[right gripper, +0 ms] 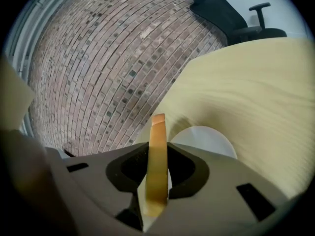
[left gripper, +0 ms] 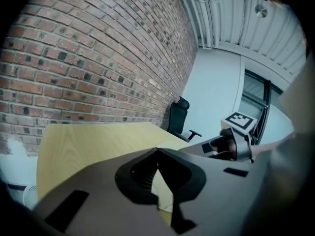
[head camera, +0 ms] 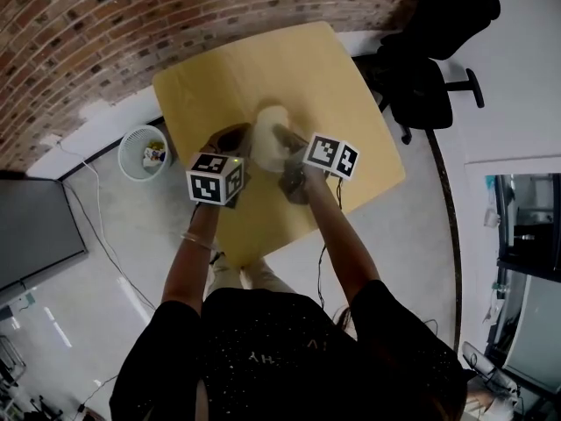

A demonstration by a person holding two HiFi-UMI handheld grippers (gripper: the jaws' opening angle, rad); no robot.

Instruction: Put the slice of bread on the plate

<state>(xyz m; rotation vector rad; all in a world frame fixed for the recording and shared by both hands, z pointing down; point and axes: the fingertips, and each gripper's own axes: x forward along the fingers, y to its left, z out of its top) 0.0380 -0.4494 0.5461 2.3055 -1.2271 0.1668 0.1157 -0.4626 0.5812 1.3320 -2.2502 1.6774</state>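
- Bread slice [right gripper: 157,166] fills the middle of the right gripper view: a thin slab standing on edge, its golden-tan crust smooth and slightly glossy, with a squared top corner rising above the jaws.
- Right hand-held gripper [right gripper: 158,149] is clamped on that slice. Its two dark, matte jaws press on the flat faces from either side, and the slice is held in the air above the tabletop.
- Just beyond the slice and a little to its right lies the plate [right gripper: 206,139], round, white and smooth, flat on the tabletop with nothing on it; the bread is not on it.
- Left hand-held gripper [left gripper: 157,151] is closed with nothing gripped: its ribbed dark pads meet at the tips, and only a pale sliver of surface shows behind them.
- Each hand-held gripper carries a white cube printed with black square markers, the left one [head camera: 215,178] and the right one [head camera: 331,156] sitting side by side in the head view.
- Tabletop [right gripper: 256,92] is a pale yellowish wood laminate with fine straight grain and a squared outline.
- Behind it runs a brick wall [right gripper: 98,73], rough red-brown courses with lighter mortar lines.
- At the far corner stands a black padded office chair [right gripper: 221,14], and a round white waste bin [head camera: 145,152] sits on the floor beside the tabletop.
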